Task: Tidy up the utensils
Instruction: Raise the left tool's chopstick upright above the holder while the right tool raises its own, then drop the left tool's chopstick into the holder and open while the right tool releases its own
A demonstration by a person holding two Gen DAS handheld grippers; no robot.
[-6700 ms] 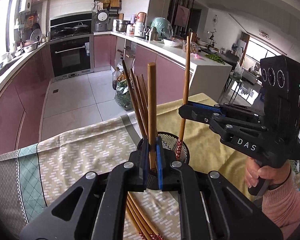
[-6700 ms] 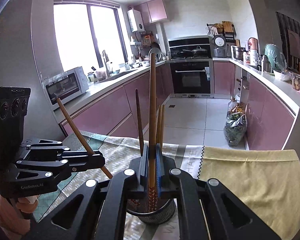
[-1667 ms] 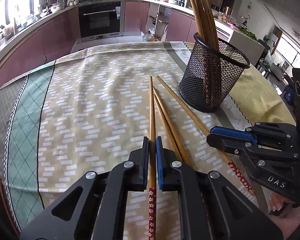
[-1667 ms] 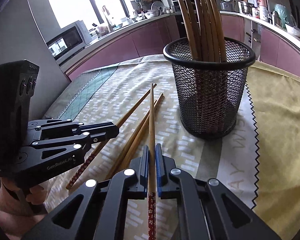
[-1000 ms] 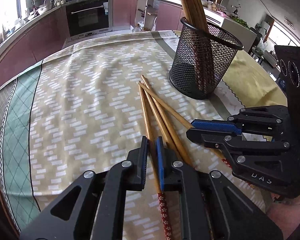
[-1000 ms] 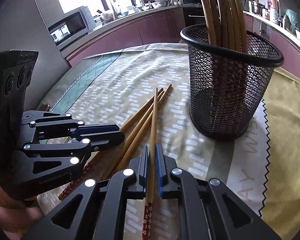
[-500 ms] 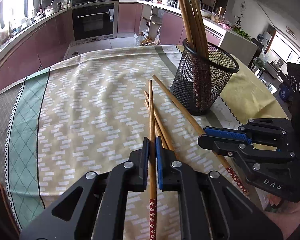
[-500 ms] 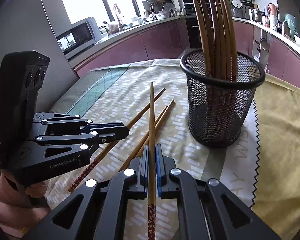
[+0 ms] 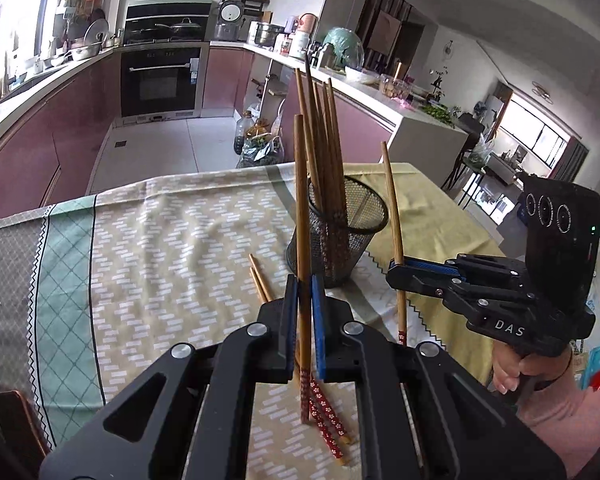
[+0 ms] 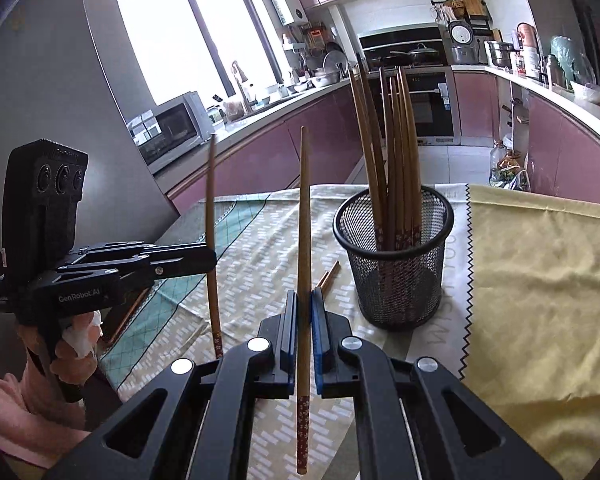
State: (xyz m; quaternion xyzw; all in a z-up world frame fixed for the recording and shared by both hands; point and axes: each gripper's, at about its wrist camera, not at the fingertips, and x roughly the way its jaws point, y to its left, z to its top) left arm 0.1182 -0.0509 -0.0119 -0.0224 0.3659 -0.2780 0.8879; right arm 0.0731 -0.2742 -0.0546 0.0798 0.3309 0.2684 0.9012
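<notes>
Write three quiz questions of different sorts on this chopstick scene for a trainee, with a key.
1. True or false: each tongs, left and right, grips one chopstick, left's and right's.
2. Multiple choice: the chopsticks in the mesh cup stand with the patterned ends (A) up, (B) down, (C) mixed.
3. Fill in: loose chopsticks lie on the ___ beside the cup.

Key: 1 true; 2 B; 3 tablecloth.
</notes>
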